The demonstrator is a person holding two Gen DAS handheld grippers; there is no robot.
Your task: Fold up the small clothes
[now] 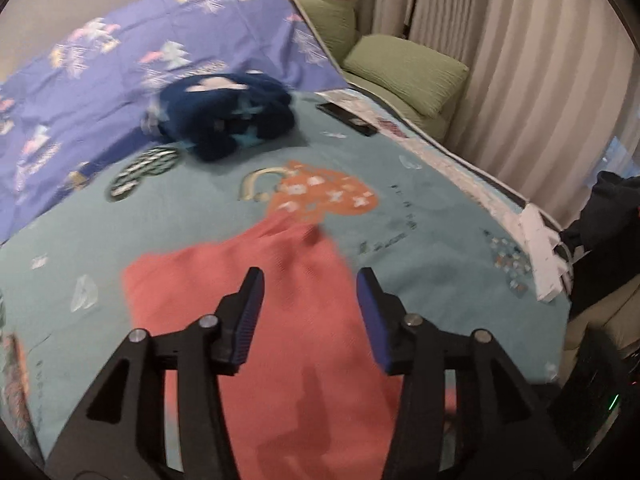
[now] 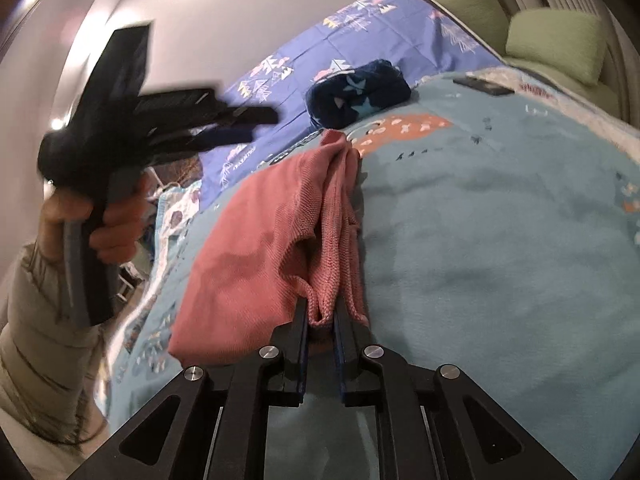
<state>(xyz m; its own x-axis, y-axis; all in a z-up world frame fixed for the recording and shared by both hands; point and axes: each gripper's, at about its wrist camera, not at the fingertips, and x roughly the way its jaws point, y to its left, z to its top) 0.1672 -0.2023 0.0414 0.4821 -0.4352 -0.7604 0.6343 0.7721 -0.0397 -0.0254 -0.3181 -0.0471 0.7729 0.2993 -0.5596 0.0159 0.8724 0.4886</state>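
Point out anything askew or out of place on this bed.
The pink garment is bunched along one edge, pinched in the right gripper. The left gripper hangs open above it. A dark phone-like object lies on the blanket.

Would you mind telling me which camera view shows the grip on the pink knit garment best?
The right wrist view: the right gripper is shut on a bunched edge of the pink knit garment. The left wrist view shows the garment flat and blurred below the open left gripper, without that grip.

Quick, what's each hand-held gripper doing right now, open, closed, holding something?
Left hand-held gripper: open, empty, above the pink knitted garment.
Right hand-held gripper: shut on a bunched edge of that garment.
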